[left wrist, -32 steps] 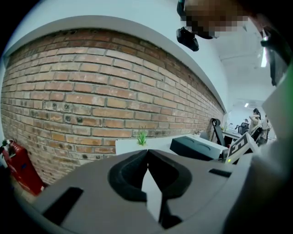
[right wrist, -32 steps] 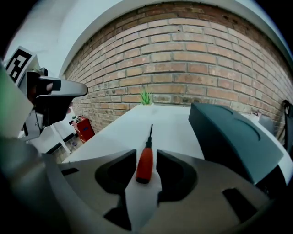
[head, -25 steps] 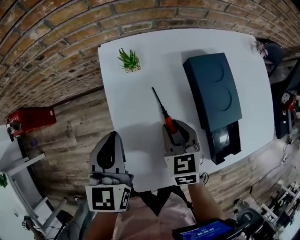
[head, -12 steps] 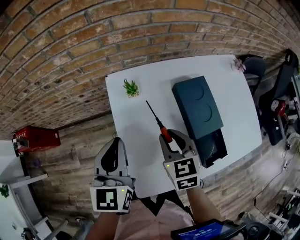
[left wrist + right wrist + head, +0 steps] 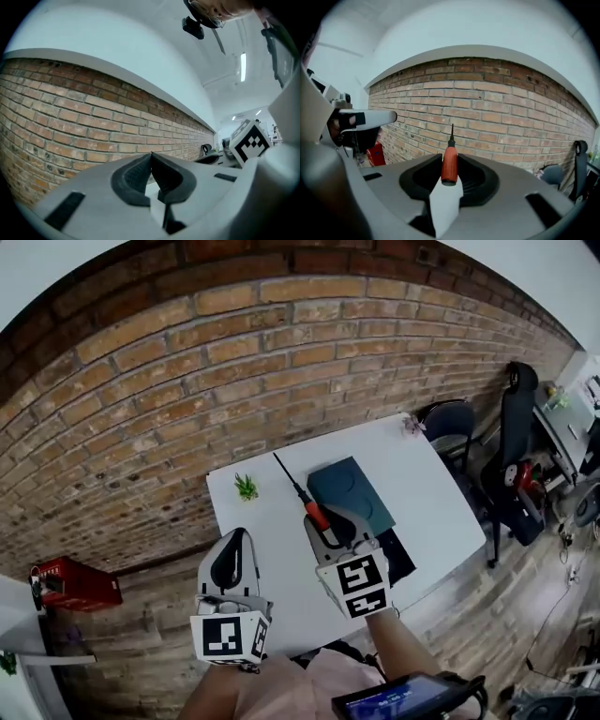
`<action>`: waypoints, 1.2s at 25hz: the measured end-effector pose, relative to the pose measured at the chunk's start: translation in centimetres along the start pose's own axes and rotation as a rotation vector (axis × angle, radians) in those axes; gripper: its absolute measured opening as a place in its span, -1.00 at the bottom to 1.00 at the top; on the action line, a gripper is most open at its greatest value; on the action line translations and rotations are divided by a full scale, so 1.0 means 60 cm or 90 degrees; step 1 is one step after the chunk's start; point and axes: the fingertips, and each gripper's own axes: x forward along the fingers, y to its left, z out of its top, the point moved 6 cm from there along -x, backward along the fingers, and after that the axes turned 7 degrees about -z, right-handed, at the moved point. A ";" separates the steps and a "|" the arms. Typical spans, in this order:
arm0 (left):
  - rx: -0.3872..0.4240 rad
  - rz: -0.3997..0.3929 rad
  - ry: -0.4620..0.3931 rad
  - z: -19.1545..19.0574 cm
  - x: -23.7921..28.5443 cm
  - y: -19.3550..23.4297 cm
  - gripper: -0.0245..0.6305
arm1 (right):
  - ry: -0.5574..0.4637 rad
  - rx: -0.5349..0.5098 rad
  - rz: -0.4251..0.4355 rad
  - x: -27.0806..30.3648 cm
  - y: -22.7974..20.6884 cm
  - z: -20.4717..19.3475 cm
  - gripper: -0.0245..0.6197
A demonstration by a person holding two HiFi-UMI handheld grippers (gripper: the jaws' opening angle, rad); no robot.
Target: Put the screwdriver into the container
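Note:
My right gripper (image 5: pixel 327 519) is shut on the red handle of the screwdriver (image 5: pixel 315 515). Its thin dark shaft points up and away, toward the brick wall. In the right gripper view the screwdriver (image 5: pixel 449 161) stands between the pads of my right gripper (image 5: pixel 450 159), raised off the table. The container (image 5: pixel 351 489) is a dark teal box on the white table (image 5: pixel 431 493), just right of the gripper, with an open dark end (image 5: pixel 396 557) near me. My left gripper (image 5: pixel 236 538) hangs at the left, off the table, and holds nothing. In the left gripper view, its (image 5: pixel 151 158) jaw tips meet.
A small potted plant (image 5: pixel 247 487) stands at the table's far left corner. A red box (image 5: pixel 75 585) sits on the floor at the left. Office chairs (image 5: pixel 514 451) are at the right. A brick wall (image 5: pixel 234 362) rises behind the table. A dark device with a screen (image 5: pixel 398 698) shows at the bottom edge.
The right gripper has lifted the screwdriver off the table, and its tip now points up at the wall. The head view has swung up and back. The left gripper stays low at the left.

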 end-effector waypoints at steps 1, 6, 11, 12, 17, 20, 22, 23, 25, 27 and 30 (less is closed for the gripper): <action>0.003 0.001 -0.006 0.007 -0.002 -0.009 -0.89 | -0.011 -0.004 0.000 -0.009 -0.006 0.009 -0.59; 0.018 0.032 -0.020 0.023 -0.017 -0.057 -0.89 | -0.049 -0.020 0.015 -0.047 -0.039 0.023 -0.59; 0.014 0.076 -0.018 0.022 -0.020 -0.113 -0.89 | -0.044 -0.040 0.058 -0.090 -0.081 -0.003 -0.59; 0.012 0.083 -0.019 0.020 -0.018 -0.127 -0.89 | -0.040 -0.046 0.066 -0.099 -0.091 -0.014 -0.59; 0.012 0.095 -0.011 0.007 -0.012 -0.199 -0.89 | -0.015 -0.059 0.090 -0.148 -0.149 -0.078 -0.59; 0.011 0.106 -0.003 -0.003 -0.010 -0.230 -0.89 | 0.007 -0.068 0.104 -0.167 -0.174 -0.117 -0.59; 0.009 0.111 0.004 -0.012 -0.008 -0.250 -0.89 | 0.026 -0.073 0.115 -0.181 -0.190 -0.146 -0.59; 0.008 0.112 0.007 -0.017 -0.007 -0.260 -0.89 | 0.035 -0.075 0.118 -0.188 -0.199 -0.161 -0.59; 0.006 0.114 0.012 -0.028 -0.003 -0.275 -0.89 | 0.050 -0.078 0.121 -0.196 -0.217 -0.188 -0.59; 0.003 0.119 0.019 -0.042 -0.001 -0.288 -0.89 | 0.064 -0.083 0.127 -0.202 -0.231 -0.217 -0.59; -0.010 0.129 0.033 -0.064 0.002 -0.308 -0.89 | 0.093 -0.095 0.144 -0.215 -0.244 -0.263 -0.59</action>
